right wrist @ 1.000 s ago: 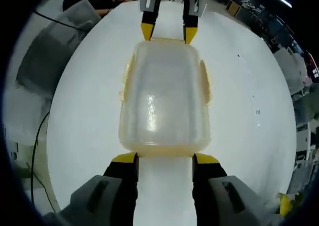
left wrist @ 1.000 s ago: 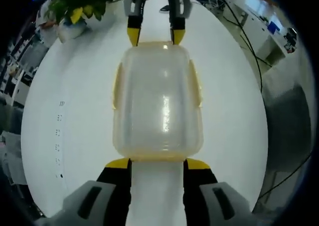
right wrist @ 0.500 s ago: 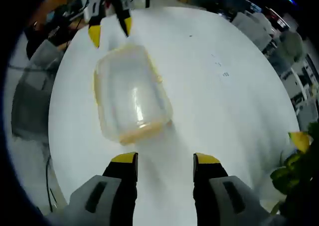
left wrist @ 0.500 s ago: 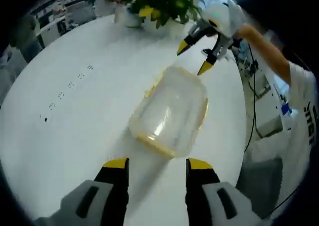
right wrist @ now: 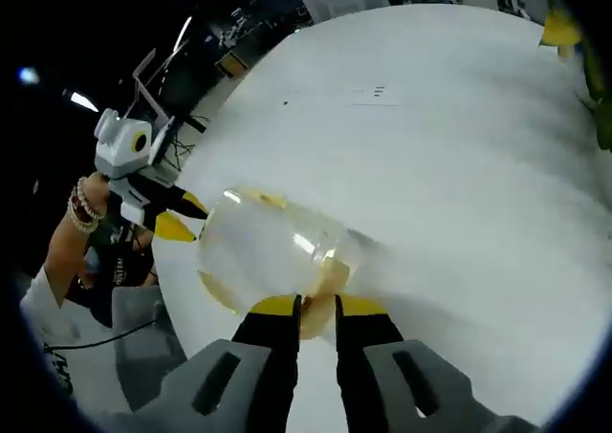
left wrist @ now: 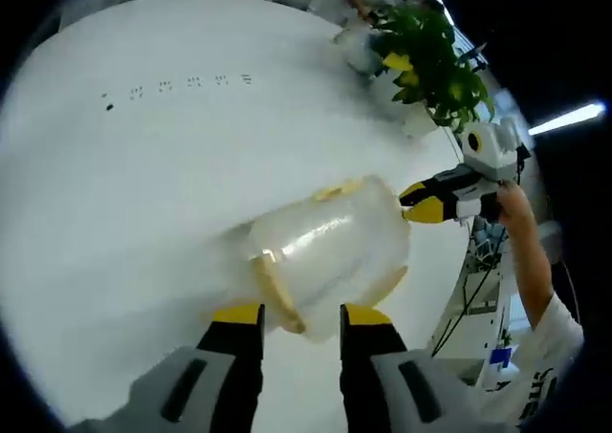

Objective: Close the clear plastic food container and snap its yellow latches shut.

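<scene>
1. Pressing in from opposite sides, my two tongs bracket the clear container [left wrist: 320, 256] on the white table [left wrist: 124, 184]. I judge this steadies it for latching.
2. My left gripper [left wrist: 297, 314] is moderately open, jaws either side of a yellow latch [left wrist: 273, 292]; I cannot tell whether they touch it.
3. My right gripper [right wrist: 315, 305] is nearly closed on the near latch [right wrist: 330, 278] at 12 o'clock from its tips; whether it truly pinches it I cannot tell.
4. Count: one container, lid on; two grippers; one potted plant [left wrist: 432, 62] at 1 o'clock; latches visible at several edges, total uncertain.
</scene>
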The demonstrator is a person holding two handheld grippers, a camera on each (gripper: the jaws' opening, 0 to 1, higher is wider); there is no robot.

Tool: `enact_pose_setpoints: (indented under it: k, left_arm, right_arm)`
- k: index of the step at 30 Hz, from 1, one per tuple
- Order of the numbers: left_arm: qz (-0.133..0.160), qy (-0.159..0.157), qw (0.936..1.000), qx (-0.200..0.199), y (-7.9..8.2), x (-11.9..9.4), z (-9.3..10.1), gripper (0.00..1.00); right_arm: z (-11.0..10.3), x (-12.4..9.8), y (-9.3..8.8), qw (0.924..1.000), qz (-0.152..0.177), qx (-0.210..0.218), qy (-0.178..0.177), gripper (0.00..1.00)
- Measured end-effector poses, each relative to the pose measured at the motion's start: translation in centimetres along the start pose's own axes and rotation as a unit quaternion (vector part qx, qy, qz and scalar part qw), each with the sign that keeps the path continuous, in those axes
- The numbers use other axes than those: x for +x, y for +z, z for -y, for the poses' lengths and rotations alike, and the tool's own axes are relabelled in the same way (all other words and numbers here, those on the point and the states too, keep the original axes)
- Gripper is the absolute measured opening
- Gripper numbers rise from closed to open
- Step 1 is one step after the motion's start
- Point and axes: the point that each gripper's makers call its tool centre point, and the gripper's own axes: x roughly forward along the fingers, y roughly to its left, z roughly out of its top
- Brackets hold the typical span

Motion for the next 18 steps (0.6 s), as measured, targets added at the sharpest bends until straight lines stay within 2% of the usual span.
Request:
enact_pose_setpoints:
  k: [1, 2, 5, 8, 9, 10, 11, 15, 16, 18]
  left_arm:
    - [0.003, -0.008, 0.9999, -0.010, 0.1, 0.2, 0.3, 0.23]
    - [-0.002, 0.003, 0.9999, -0.012, -0.4, 0.4, 0.2, 0.23]
    - [-0.010, 0.013, 0.9999, 0.004, -0.9, 0.6, 0.2, 0.21]
    - [-0.013, 0.017, 0.9997, 0.013, -1.2, 0.8, 0.4, 0.21]
    - [-0.014, 0.019, 0.9997, 0.011, -1.3, 0.8, 0.5, 0.22]
    - [-0.015, 0.019, 0.9996, 0.012, -1.3, 0.8, 0.5, 0.22]
    - [-0.014, 0.019, 0.9996, 0.011, -1.3, 0.8, 0.4, 0.21]
    - [-0.019, 0.018, 0.9997, 0.000, -1.7, 0.8, 0.7, 0.21]
    - [-0.020, 0.017, 0.9996, -0.001, -1.7, 0.8, 0.7, 0.21]
    - [-0.027, 0.016, 0.9995, -0.002, -1.9, 0.8, 0.7, 0.20]
  right_arm:
    - [-0.1, 0.1, 0.1, 1.0000, 0.000, -0.002, 0.002, 0.09]
    - [-0.1, 0.1, 0.1, 1.0000, -0.001, -0.001, 0.001, 0.09]
    - [-0.6, 0.1, -0.4, 1.0000, -0.007, -0.006, 0.000, 0.10]
    - [-0.4, 0.1, -0.7, 0.9998, -0.011, -0.002, -0.014, 0.15]
    - [-0.8, 0.1, -0.8, 0.9999, -0.010, -0.002, -0.009, 0.11]
    - [-1.7, 0.2, -0.9, 0.9999, -0.009, 0.001, 0.013, 0.09]
    - [-1.3, 0.3, -1.1, 0.9999, -0.017, -0.002, 0.001, 0.09]
    - [-1.1, 0.5, -1.0, 0.9997, -0.015, 0.017, 0.001, 0.08]
    - [-1.1, 0.6, -0.9, 0.9995, -0.009, 0.028, 0.004, 0.08]
    - [-0.8, 0.7, -0.6, 0.9996, 0.004, 0.026, 0.008, 0.07]
